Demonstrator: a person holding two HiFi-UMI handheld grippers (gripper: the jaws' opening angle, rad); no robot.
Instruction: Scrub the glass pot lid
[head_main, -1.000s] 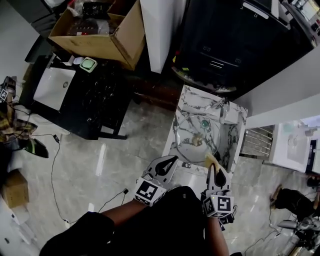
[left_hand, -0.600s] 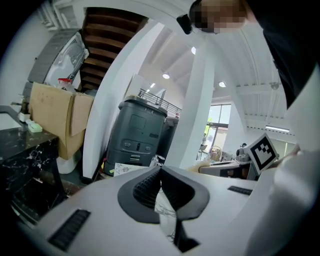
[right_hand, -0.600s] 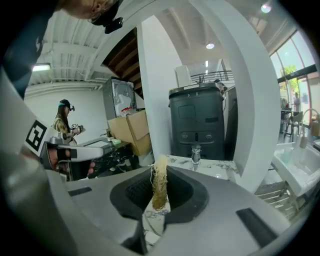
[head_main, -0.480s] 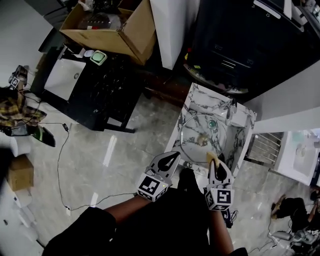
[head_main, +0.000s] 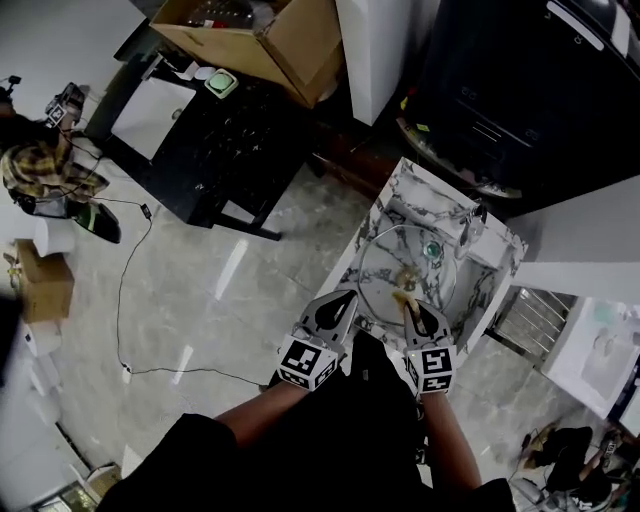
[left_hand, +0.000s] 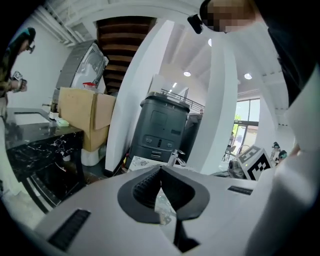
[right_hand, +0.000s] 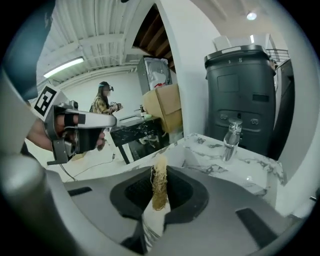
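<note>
Head view: lid (head_main: 385, 265) lies flat in the sink (head_main: 392, 200), both grippers at its near rim
Right gripper view: right gripper (right_hand: 159, 172) clenched on a loofah (right_hand: 159, 189), its tip pointing at the sink
Left gripper view: left gripper (left_hand: 161, 169) jaws pressed together, nothing between
Progress: brownish smears on the glass; scrubbing seems barely begun, if at all

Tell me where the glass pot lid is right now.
Head view, right of centre: the glass pot lid lies in the marble sink, just beyond the right hand-held gripper, the faucet at its far right.
</note>
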